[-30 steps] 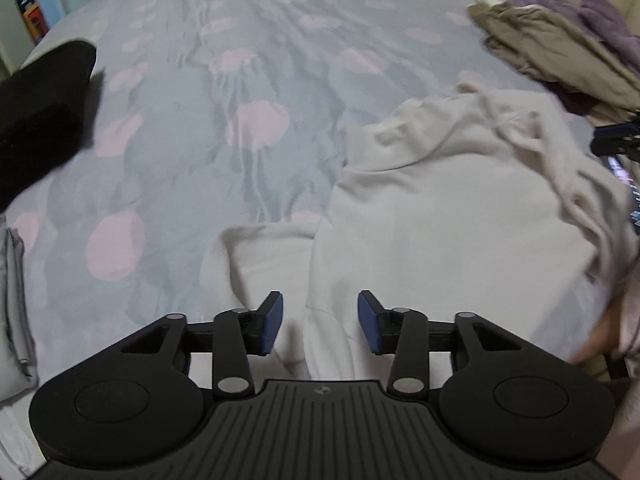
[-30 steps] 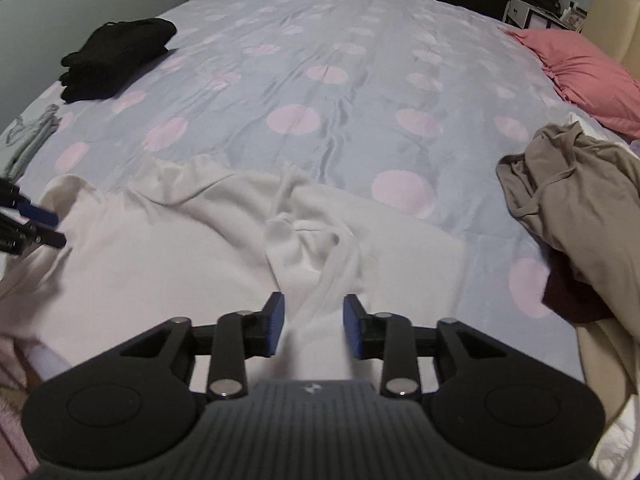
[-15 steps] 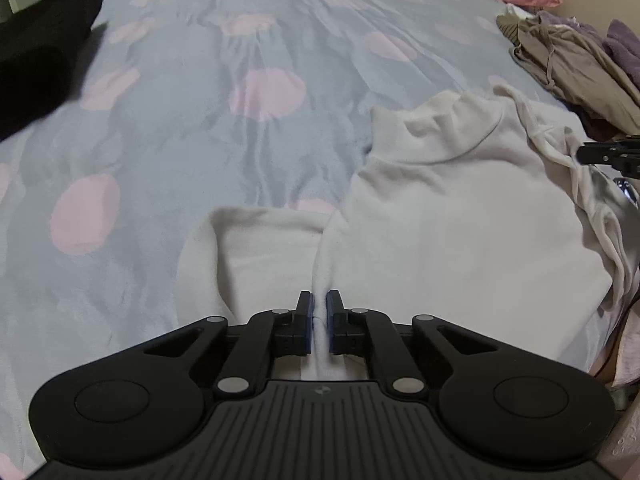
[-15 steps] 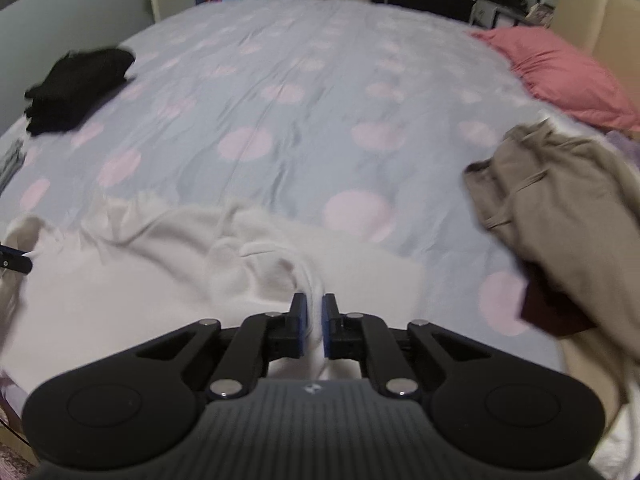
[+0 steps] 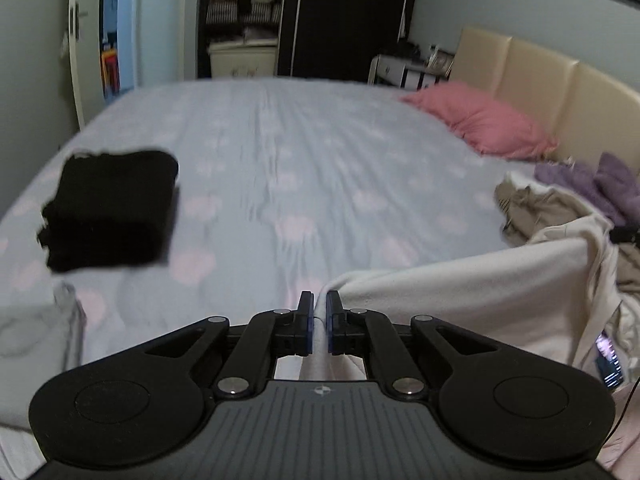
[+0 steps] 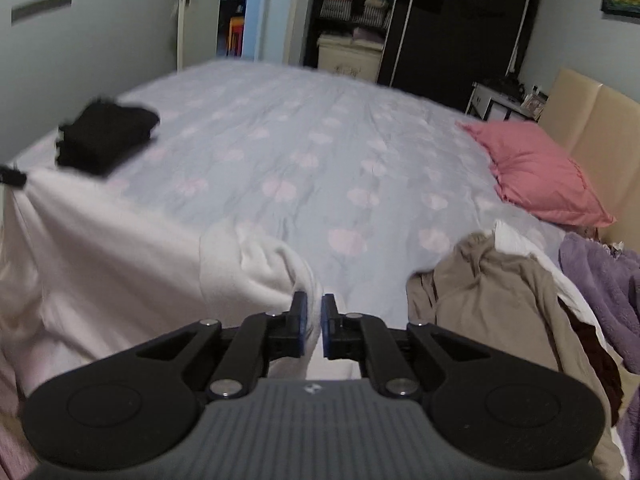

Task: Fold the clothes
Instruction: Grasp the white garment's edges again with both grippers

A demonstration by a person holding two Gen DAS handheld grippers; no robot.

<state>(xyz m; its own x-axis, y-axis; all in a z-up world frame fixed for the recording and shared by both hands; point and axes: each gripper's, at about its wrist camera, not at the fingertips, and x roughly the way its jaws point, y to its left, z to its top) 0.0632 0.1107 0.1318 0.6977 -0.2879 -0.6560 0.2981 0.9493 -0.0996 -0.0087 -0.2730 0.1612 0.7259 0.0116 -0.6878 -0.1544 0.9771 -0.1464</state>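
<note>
— Cream top (image 5: 472, 296), where is it?

— It hangs in the air over the near edge of the bed (image 5: 304, 168). It is stretched like a little curtain between 2 claws.

— Which claws?

— The left gripper (image 5: 318, 318) pinches 1 edge of the cream top. Its blue pads are pressed together on the cloth. The right gripper (image 6: 311, 322) pinches another edge, and its pads squeeze the cloth too.

— Can each camera see the other claw?

— A bit. In the right view, a dark tip shows at the far left, right at the corner of the cloth. In the left view, a dark bit shows at the far right, by the other corner.

— What else is on the bed?

— A black folded pile (image 5: 108, 212) sits on the left side, well apart from the top. A pink pillow (image 6: 540, 176) lies near the headboard (image 5: 560, 96). A tan garment (image 6: 492, 292) is heaped on the right, and purple fluffy clothes (image 6: 600, 280) lie just beside it.

— And the sheet?

— It is pale blue with pink dots. A grey cloth (image 5: 36, 320) lies at the near left edge.
</note>
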